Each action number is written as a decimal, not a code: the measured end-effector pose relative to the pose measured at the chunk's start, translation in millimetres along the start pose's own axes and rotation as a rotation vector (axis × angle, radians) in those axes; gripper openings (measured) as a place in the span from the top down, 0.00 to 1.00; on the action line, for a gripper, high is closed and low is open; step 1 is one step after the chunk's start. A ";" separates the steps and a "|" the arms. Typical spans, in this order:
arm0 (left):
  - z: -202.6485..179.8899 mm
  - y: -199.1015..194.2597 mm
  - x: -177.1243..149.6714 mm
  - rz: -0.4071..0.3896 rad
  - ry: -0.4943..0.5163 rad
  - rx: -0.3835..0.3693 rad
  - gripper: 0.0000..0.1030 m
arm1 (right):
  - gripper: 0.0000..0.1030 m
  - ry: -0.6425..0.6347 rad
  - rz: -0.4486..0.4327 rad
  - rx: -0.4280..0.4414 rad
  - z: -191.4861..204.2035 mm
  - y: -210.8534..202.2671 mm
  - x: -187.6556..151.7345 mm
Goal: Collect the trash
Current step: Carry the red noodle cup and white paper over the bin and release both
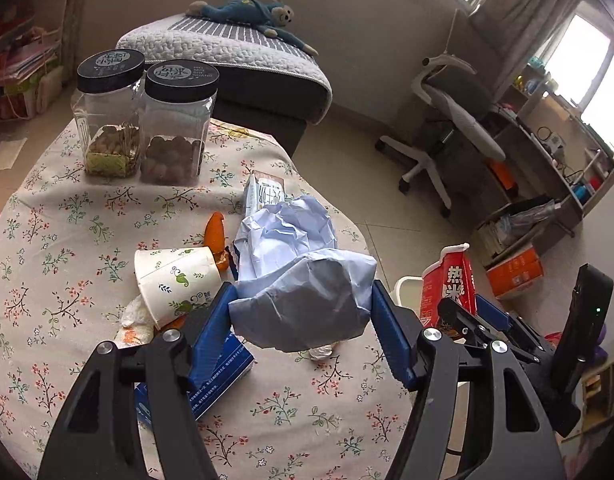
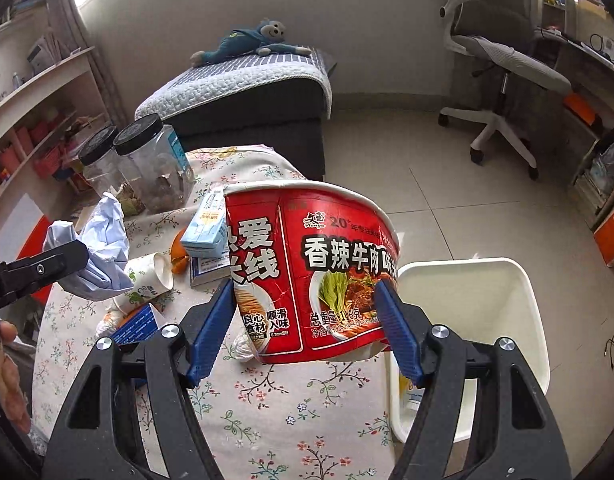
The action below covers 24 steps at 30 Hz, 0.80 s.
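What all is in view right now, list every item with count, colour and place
crumpled paper: 1, pale blue, held above the table
noodle bowl: 1, red, held by the table edge
bin: 1, white, on the floor beside the table
paper cup: 1, white with green leaves, on its side
orange peel: pieces, orange, behind the cup
milk carton: 1, pale blue, mid-table
jars: 2, clear with black lids, far side
blue box: 1, near edge
tablecloth: 1, floral
left tongs: shut on paper
right tongs: shut on bowl
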<state>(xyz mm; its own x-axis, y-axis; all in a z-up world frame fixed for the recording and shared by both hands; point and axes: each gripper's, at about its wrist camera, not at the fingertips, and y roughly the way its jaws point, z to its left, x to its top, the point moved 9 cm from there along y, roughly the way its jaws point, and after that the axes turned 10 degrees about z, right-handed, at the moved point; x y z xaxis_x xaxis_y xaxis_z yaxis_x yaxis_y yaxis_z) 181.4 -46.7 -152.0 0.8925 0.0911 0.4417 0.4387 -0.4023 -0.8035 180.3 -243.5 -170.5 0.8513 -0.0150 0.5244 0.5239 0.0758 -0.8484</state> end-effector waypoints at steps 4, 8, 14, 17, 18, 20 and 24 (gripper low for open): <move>-23.8 16.0 -5.7 0.023 0.022 -0.019 0.36 | 0.34 0.035 0.006 -0.058 -35.9 -2.9 -6.4; -47.8 32.5 -12.5 0.047 0.057 -0.029 0.36 | 0.34 0.074 0.011 -0.102 -70.2 -5.8 -13.5; -83.3 55.8 -21.6 0.082 0.097 -0.058 0.36 | 0.34 0.168 0.040 -0.147 -120.3 -3.5 -26.2; -104.7 68.6 -27.5 0.100 0.122 -0.076 0.36 | 0.33 0.205 0.049 -0.164 -140.0 -3.5 -33.1; -113.3 72.8 -29.8 0.104 0.133 -0.082 0.36 | 0.34 0.213 0.047 -0.173 -145.8 -4.9 -34.9; -128.4 80.9 -34.2 0.113 0.157 -0.094 0.36 | 0.31 0.229 0.043 -0.196 -157.7 -8.9 -39.3; -159.3 99.0 -46.4 0.141 0.204 -0.120 0.36 | 0.21 0.256 0.033 -0.254 -183.7 -16.9 -48.3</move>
<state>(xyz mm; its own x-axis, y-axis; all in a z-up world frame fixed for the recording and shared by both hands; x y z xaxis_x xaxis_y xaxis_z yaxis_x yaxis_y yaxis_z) 166.7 -235.9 -188.5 0.8993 -0.1539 0.4095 0.2851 -0.5037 -0.8154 135.3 -427.2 -194.8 0.8303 -0.2685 0.4884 0.4584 -0.1695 -0.8724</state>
